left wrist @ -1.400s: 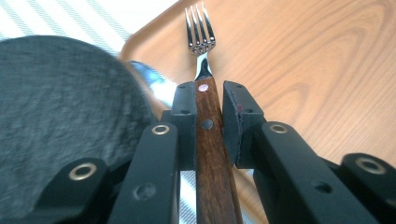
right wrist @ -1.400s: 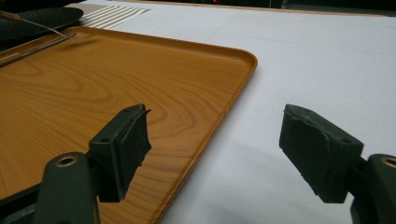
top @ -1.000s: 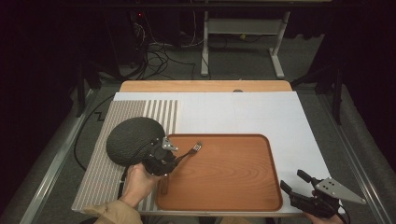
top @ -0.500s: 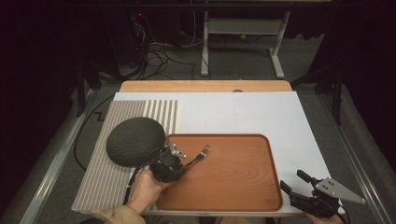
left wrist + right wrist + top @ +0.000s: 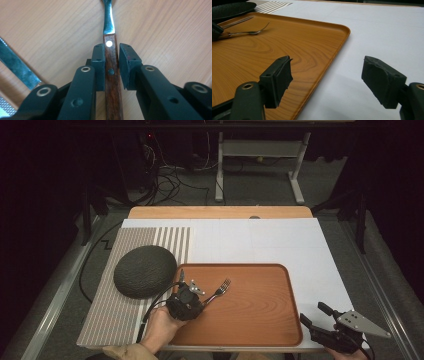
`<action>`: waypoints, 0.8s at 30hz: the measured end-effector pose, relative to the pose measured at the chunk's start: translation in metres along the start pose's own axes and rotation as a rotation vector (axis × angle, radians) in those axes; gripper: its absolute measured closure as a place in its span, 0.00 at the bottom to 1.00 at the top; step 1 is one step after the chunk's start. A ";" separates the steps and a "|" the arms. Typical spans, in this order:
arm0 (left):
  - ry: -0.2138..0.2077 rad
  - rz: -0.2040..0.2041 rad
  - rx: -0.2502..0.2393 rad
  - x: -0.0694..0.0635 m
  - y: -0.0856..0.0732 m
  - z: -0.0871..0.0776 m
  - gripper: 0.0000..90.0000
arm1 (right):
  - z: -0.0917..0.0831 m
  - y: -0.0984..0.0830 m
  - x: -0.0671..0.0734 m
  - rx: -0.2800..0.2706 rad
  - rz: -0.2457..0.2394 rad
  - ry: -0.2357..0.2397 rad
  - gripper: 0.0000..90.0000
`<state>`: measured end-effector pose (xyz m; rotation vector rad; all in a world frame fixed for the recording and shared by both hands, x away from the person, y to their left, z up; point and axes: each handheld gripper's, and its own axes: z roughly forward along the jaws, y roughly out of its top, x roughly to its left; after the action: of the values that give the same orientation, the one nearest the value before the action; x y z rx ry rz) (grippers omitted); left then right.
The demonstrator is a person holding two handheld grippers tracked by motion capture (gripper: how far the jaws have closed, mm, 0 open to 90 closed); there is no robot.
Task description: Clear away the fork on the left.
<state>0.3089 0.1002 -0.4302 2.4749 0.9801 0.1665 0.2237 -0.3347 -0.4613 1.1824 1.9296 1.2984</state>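
Observation:
A fork [image 5: 223, 286] with a wooden handle [image 5: 111, 75] lies low over the left part of the wooden tray [image 5: 260, 320]. My left gripper [image 5: 196, 296] is shut on the handle, with the jaws on either side of it and the tines pointing away. Beside it on the tray lies a second metal utensil [image 5: 17, 67], also seen as a thin blade [image 5: 237, 22] behind the fork [image 5: 249, 32]. My right gripper [image 5: 316, 316] rests open off the tray's near right corner, with nothing between its fingers [image 5: 277, 77].
A dark round domed object [image 5: 145, 270] sits on the striped mat [image 5: 110, 315] to the left of the tray. White table surface [image 5: 280, 240] stretches behind and right of the tray. Cables and a desk frame [image 5: 260, 165] stand on the floor beyond.
My left gripper has shifted rightward and slightly nearer over the tray, and the fork moved with it. The right gripper stayed put.

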 end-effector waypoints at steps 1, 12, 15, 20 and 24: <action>0.000 0.003 0.002 -0.002 0.000 0.001 0.80 | 0.000 0.000 0.000 0.000 0.000 0.000 0.27; -0.021 0.015 0.009 -0.011 -0.001 0.008 0.69 | 0.000 0.000 0.000 0.004 0.002 -0.001 0.28; -0.023 0.015 0.009 -0.012 -0.002 0.010 0.64 | 0.000 0.000 0.000 0.004 0.003 0.000 0.28; -0.021 0.021 -0.009 -0.012 -0.002 0.010 0.60 | 0.000 0.000 0.000 0.003 0.002 -0.002 0.27; -0.016 0.040 -0.036 -0.012 -0.002 0.008 0.61 | 0.000 0.000 0.000 0.004 0.002 -0.006 0.27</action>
<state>0.3013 0.0901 -0.4377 2.4601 0.9136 0.1757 0.2238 -0.3349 -0.4617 1.1893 1.9277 1.2909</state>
